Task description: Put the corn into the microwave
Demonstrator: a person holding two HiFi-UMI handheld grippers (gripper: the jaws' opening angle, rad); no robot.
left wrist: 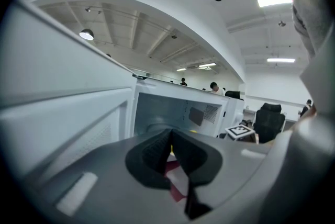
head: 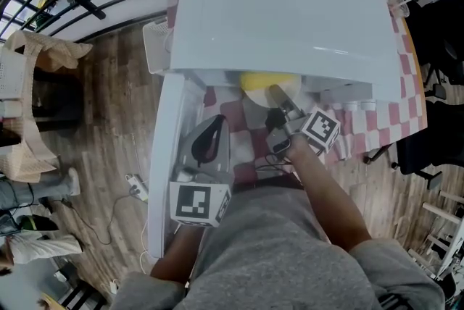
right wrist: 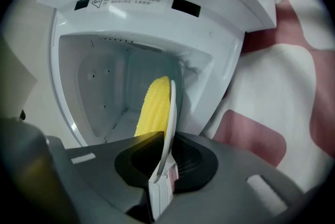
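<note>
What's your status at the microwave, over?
Left tool shut, empty. Right tool clamped on plate rim, corn against it, at the open microwave mouth. Cavity looks clear.

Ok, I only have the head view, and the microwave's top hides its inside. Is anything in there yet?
Observer: In the right gripper view, what shows inside the microwave is bare.
Operator: What's being carried?
Observer: The corn, on a white plate whose rim the right hand-held gripper pinches at the opening.
Operator: And the left?
Observer: The left hand-held gripper has its jaws together, nothing between them.
</note>
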